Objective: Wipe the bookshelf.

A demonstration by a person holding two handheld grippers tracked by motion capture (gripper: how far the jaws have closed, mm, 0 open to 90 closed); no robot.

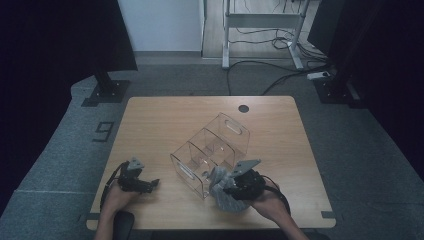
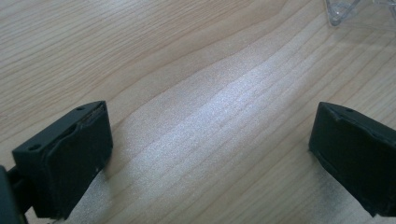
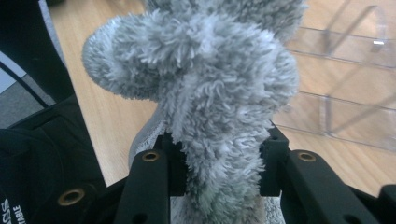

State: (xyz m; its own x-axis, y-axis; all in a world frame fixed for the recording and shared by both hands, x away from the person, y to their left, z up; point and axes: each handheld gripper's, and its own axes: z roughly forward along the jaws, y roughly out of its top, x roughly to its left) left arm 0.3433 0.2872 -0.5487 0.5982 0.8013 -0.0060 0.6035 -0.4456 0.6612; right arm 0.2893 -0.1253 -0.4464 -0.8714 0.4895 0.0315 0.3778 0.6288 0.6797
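On the wooden table (image 1: 160, 120) in the high view, I see a clear plastic organizer (image 1: 210, 152) with several compartments lying diagonally near the middle. My left gripper (image 1: 150, 184) rests on the tabletop at the near left, well apart from the organizer, my left hand (image 1: 117, 196) behind it. My right gripper (image 1: 226, 186) sits at the near right, just beside the organizer's near corner, with a grey fluffy cloth (image 1: 225, 192) bunched at its front and drooping onto the table.

In the left gripper view, the two black jaws stand wide apart with nothing between them, over bare wood grain (image 2: 205, 93). A corner of the clear organizer (image 2: 343, 11) shows at the top right edge.

In the right gripper view, the jaws are clamped on the grey cloth (image 3: 205, 93), which is pinched narrow between them and balloons out above into thick shaggy folds. The organizer's transparent walls (image 3: 345, 70) stand to the right, behind the cloth.
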